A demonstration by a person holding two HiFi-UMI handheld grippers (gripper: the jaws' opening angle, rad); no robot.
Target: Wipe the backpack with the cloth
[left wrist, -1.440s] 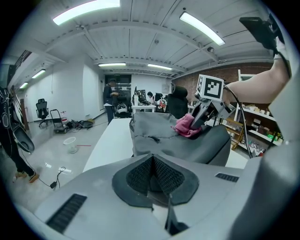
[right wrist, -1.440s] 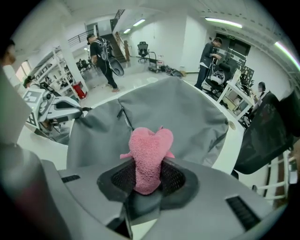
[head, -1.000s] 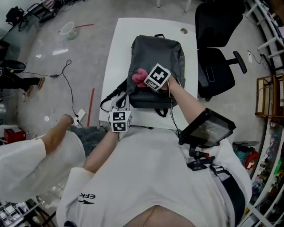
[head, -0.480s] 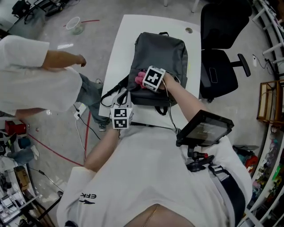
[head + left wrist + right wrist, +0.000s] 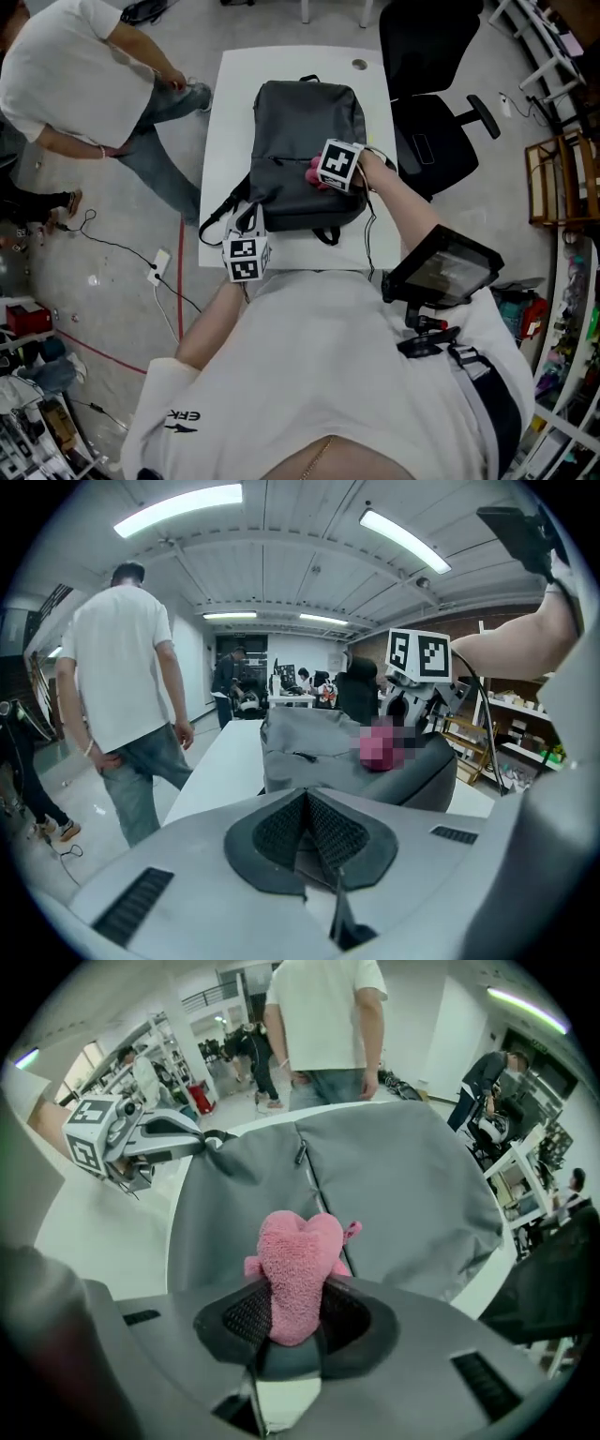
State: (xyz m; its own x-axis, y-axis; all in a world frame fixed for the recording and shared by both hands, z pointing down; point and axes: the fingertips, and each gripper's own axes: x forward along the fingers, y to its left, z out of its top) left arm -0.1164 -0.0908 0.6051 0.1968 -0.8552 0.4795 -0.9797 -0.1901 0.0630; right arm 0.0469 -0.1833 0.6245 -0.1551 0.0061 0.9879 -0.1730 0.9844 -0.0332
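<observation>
Backpack (image 5: 300, 131) — one (one cloth (image 5: 295, 1274) atop)

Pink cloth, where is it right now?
Head view: the pink terry cloth clamped in the right hand-held gripper, over the grey fabric backpack, right of centre.

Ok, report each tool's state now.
Left tool: closed, nothing seen between its jaws.
Right tool: closed on the pink cloth.

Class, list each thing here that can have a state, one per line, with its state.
backpack: lying flat on the table, zip closed.
right gripper: shut on the pink cloth.
pink cloth: bunched, held over the backpack.
left gripper: shut, nothing between jaws.
office chair: unoccupied.
</observation>
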